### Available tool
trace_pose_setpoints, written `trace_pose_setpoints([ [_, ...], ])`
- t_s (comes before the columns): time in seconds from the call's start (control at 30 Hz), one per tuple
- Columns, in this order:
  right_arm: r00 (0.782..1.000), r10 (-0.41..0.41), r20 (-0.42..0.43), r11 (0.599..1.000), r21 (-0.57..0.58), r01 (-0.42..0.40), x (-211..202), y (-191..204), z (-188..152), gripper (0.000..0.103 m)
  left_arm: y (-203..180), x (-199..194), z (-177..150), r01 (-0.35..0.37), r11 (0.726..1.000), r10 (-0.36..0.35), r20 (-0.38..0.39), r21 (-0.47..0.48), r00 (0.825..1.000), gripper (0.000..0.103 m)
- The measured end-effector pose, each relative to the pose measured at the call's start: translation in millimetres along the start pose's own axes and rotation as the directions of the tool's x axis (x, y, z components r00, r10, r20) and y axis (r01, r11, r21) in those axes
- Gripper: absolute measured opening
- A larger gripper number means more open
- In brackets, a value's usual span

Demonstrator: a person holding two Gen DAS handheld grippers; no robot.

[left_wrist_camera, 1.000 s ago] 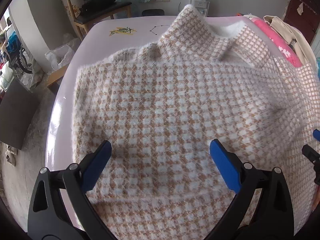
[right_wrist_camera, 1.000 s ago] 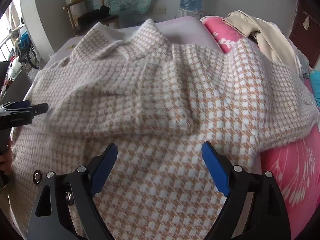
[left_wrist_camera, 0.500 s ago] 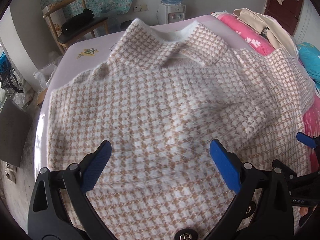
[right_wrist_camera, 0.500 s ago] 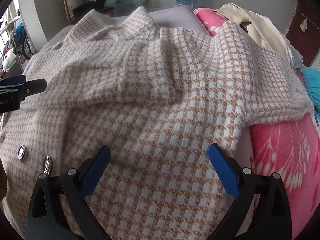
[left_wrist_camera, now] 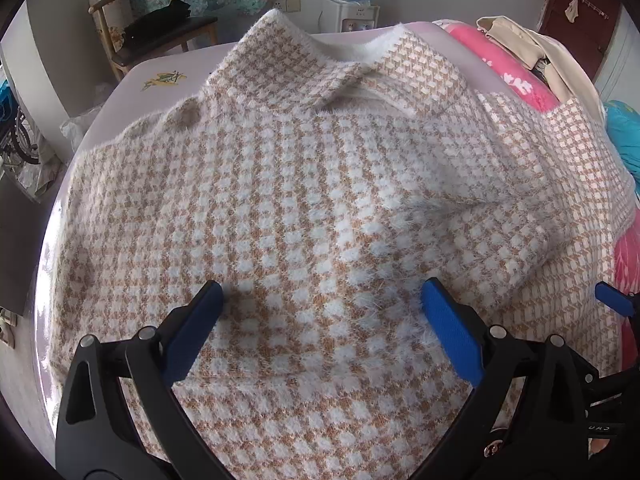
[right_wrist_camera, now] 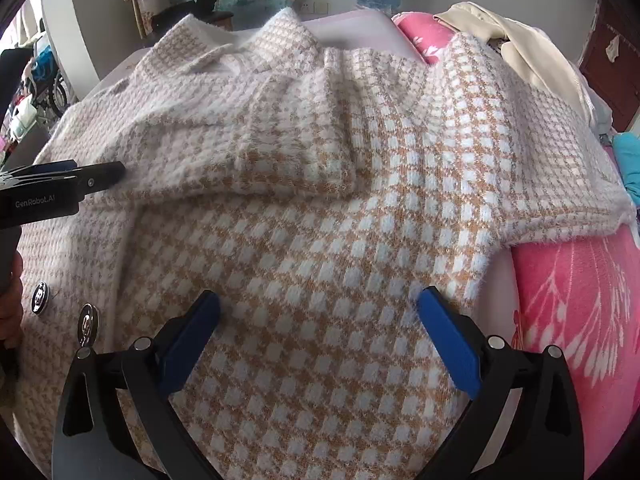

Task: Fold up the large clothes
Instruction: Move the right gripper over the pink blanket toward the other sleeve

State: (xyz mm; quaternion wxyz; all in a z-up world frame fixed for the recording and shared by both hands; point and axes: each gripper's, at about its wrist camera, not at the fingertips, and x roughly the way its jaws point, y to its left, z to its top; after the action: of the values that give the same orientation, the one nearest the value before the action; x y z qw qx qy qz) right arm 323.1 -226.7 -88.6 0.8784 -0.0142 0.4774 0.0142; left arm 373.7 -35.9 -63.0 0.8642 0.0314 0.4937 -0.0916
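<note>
- The fuzzy tan-and-white houndstooth knit cardigan (left_wrist_camera: 304, 208) lay spread on the pale lilac table (left_wrist_camera: 160, 68), collar at twelve o'clock, one sleeve folded across its chest (right_wrist_camera: 296, 160).
- It looked soft, thick and limp, likely to sag and cling rather than slip; the hem corners or the sleeve cuff seemed the best holds.
- The left tongs (left_wrist_camera: 320, 328) and right tongs (right_wrist_camera: 318, 330) both stood spread wide, pinching nothing.
- A pink printed blanket (right_wrist_camera: 576, 304) lay at three o'clock; a wooden chair (left_wrist_camera: 152, 36) and a water dispenser (left_wrist_camera: 352, 4) stood near twelve.
</note>
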Motion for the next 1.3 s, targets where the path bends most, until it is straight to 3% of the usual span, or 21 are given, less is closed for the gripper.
trace_pose_setpoints([
  [0.3, 0.998, 0.018, -0.052, 0.999, -0.027, -0.019, 2.3, -3.9, 7.2, 0.097, 0.4, -0.8, -3.6, 0.003, 1.0, -0.003, 0.028, 0.003, 1.0, 0.096],
  [0.4, 0.994, 0.06, -0.088, 0.998, 0.002, -0.06, -5.7, -11.0, 14.3, 0.097, 0.7, -1.3, -4.0, 0.004, 1.0, -0.004, 0.032, 0.005, 0.999, 0.096],
  [0.5, 0.995, 0.101, -0.023, 0.993, 0.067, -0.099, -31.9, -32.5, 22.1, 0.097, 0.8, -2.1, -4.1, 0.006, 1.0, -0.006, 0.035, 0.006, 0.999, 0.096],
  [0.67, 0.996, 0.054, 0.069, 0.971, 0.228, -0.068, -68.7, -108.5, 37.5, 0.097, 0.9, -3.2, -7.0, 0.007, 1.0, -0.007, 0.06, 0.004, 0.998, 0.096],
  [0.83, 0.994, -0.006, 0.108, 0.889, 0.456, -0.044, -83.7, -214.1, 47.6, 0.097, 0.8, -2.7, -7.2, 0.007, 1.0, -0.008, 0.063, 0.003, 0.998, 0.096],
  [0.97, 0.99, -0.12, 0.072, 0.828, 0.557, 0.06, -79.7, -286.5, 55.4, 0.094, 1.2, -2.8, -7.1, 0.007, 1.0, -0.008, 0.063, 0.003, 0.998, 0.096],
  [1.1, 0.993, -0.112, 0.032, 0.73, 0.681, 0.061, -59.7, -343.7, 58.5, 0.083, 1.4, -2.9, -7.1, 0.008, 1.0, -0.008, 0.063, 0.003, 0.998, 0.096],
  [1.3, 0.995, -0.097, -0.013, 0.59, 0.804, 0.068, -16.3, -392.6, 64.0, 0.069, 1.0, -2.6, -6.8, 0.007, 1.0, -0.007, 0.061, 0.004, 0.998, 0.096],
])
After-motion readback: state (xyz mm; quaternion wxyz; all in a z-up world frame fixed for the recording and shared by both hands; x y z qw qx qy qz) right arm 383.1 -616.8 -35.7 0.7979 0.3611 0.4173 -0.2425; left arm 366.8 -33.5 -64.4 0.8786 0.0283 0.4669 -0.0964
